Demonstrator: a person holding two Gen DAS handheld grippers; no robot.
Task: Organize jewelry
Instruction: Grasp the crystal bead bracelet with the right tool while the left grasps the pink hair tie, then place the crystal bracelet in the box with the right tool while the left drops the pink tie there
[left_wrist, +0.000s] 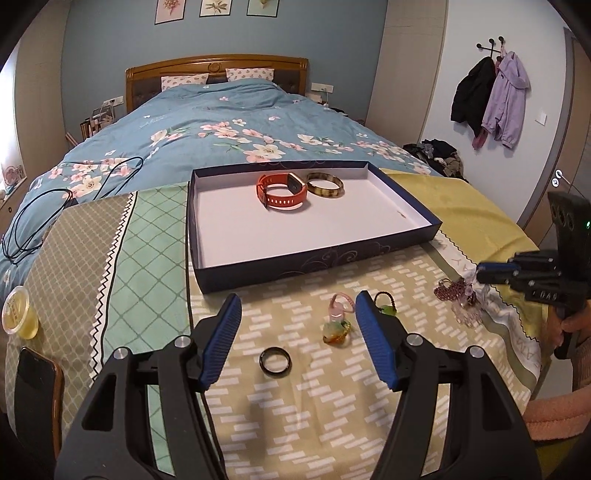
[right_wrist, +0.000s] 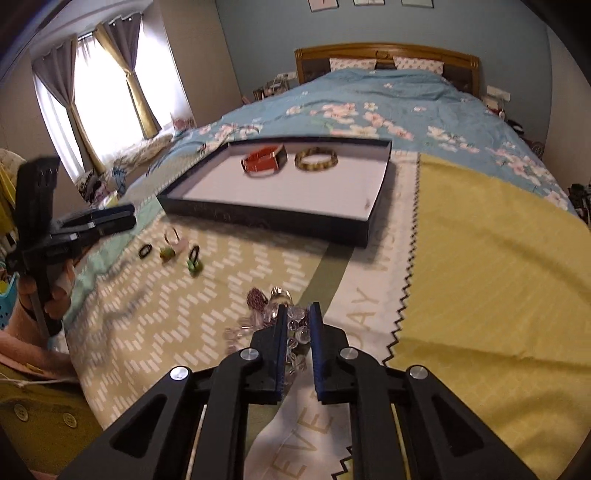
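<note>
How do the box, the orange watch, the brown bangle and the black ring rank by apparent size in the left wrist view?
1. box
2. orange watch
3. brown bangle
4. black ring, smallest though nearest.

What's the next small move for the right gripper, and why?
Probably lift the right gripper straight up a little, then carry toward the tray. Its jaws stand nearly closed around the clear bead bracelet, so a grip looks made. The watch and bangle already lie in the tray, leaving bare floor.
</note>
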